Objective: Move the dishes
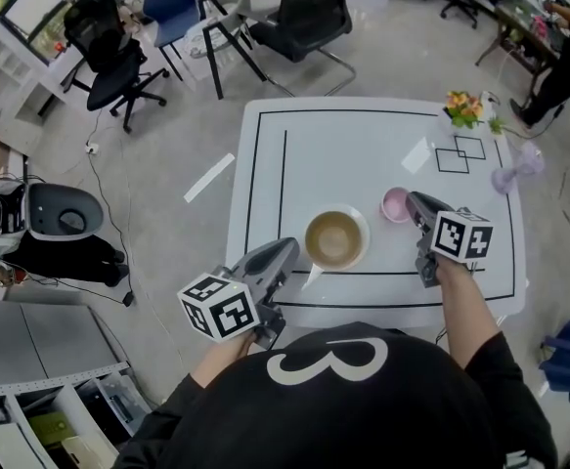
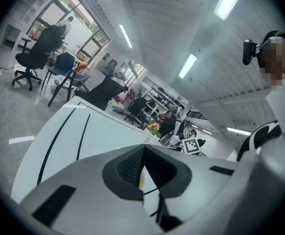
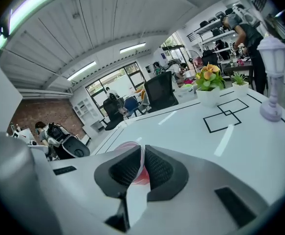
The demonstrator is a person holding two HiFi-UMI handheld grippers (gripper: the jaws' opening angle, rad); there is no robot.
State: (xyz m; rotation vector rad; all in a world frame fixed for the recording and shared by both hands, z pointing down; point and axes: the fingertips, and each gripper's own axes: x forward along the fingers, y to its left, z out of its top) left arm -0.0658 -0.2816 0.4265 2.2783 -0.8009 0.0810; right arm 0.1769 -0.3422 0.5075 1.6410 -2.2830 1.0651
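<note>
A tan bowl on a white plate [image 1: 335, 239] sits near the front edge of the white table [image 1: 363, 145]. My left gripper [image 1: 286, 252] hovers just left of the plate. In the left gripper view its jaws [image 2: 143, 148] are shut, and only a cream sliver of the bowl [image 2: 141, 179] shows low between the pads. A small pink bowl [image 1: 394, 204] stands to the right of the plate. My right gripper [image 1: 414, 203] is at its right side, shut on its rim. In the right gripper view the pink rim [image 3: 141, 173] lies pinched between the pads [image 3: 159, 168].
A flower pot [image 1: 463, 108] [image 3: 208, 82] and a pale purple lamp figure [image 1: 519, 172] [image 3: 271, 77] stand at the table's far right. Black squares [image 1: 460, 154] are marked beside them. Office chairs [image 1: 304, 18] stand beyond the far edge.
</note>
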